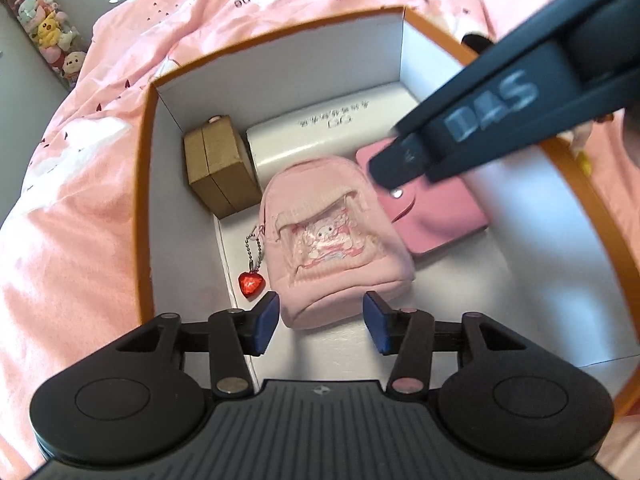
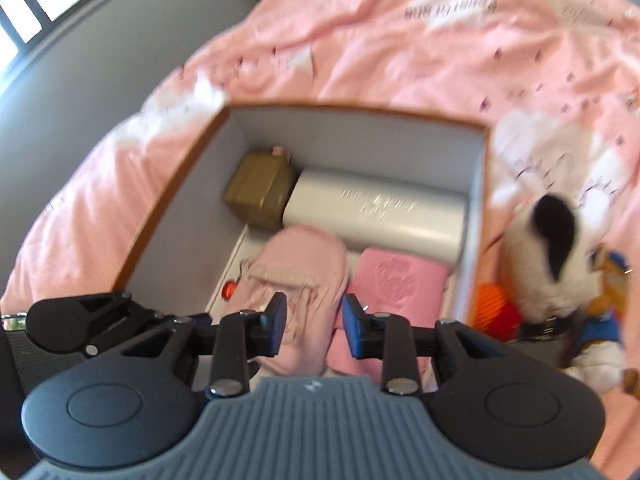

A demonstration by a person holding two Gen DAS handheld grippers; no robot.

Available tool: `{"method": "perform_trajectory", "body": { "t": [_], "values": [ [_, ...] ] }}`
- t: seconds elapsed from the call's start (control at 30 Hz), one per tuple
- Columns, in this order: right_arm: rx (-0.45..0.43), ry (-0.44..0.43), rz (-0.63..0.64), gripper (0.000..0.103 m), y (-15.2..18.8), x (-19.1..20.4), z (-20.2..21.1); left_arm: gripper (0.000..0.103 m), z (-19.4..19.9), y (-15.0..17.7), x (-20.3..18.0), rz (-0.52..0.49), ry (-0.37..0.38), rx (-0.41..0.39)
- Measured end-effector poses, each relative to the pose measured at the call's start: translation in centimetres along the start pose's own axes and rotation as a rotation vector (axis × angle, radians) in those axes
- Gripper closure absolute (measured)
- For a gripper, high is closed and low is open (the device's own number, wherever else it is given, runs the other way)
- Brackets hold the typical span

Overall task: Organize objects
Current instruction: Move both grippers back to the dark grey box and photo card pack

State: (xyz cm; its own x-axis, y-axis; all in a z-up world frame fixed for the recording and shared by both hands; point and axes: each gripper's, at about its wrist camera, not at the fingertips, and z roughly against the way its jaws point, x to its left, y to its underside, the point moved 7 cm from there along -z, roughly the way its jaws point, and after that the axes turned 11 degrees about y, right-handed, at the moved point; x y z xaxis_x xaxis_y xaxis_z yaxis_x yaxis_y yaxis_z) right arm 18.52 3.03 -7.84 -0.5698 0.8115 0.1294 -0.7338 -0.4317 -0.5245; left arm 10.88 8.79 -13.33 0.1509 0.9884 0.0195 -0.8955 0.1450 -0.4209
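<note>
An orange-rimmed white box sits on a pink bed. Inside it lie a small pink backpack with a red heart charm, a pink wallet, a brown box and a white case. My left gripper is open and empty, just above the backpack's near end. My right gripper is open and empty above the backpack and wallet; its body shows over the wallet in the left wrist view.
A black and white plush dog with orange and red toys lies on the bed right of the box. A clear tube of plush toys stands at the far left. The pink duvet surrounds the box.
</note>
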Motion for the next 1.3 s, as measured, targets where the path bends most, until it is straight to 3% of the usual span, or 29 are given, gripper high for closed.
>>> {"method": "perform_trajectory", "body": {
  "t": [0.2,0.3,0.47,0.57,0.83,1.13,1.3],
  "values": [
    [-0.158,0.066,-0.078,0.067,0.3,-3.9,5.1,0.042,2.8,-2.2,-0.2,0.027,0.005,-0.126],
    [-0.216,0.112,-0.132,0.067,1.2,-6.8,7.3,0.043,4.7,-3.7,-1.4,0.039,0.082,-0.220],
    [-0.273,0.242,-0.187,0.067,3.6,-11.6,9.9,0.049,6.7,-5.6,-4.3,0.053,0.282,-0.313],
    [-0.229,0.263,-0.208,0.067,6.0,-13.3,9.9,0.050,6.4,-6.5,-6.3,0.024,0.345,-0.306],
    [0.021,0.165,-0.251,0.057,12.2,-13.9,4.8,0.051,4.1,-6.4,-11.0,-0.091,0.328,-0.232],
    [0.140,0.116,-0.202,0.053,13.4,-12.9,0.1,0.052,2.8,-6.1,-12.4,-0.130,0.288,-0.205],
    [0.176,0.053,-0.251,0.045,13.6,-13.0,-1.7,0.052,2.7,-6.1,-12.4,-0.133,0.284,-0.201]
  ]
}}
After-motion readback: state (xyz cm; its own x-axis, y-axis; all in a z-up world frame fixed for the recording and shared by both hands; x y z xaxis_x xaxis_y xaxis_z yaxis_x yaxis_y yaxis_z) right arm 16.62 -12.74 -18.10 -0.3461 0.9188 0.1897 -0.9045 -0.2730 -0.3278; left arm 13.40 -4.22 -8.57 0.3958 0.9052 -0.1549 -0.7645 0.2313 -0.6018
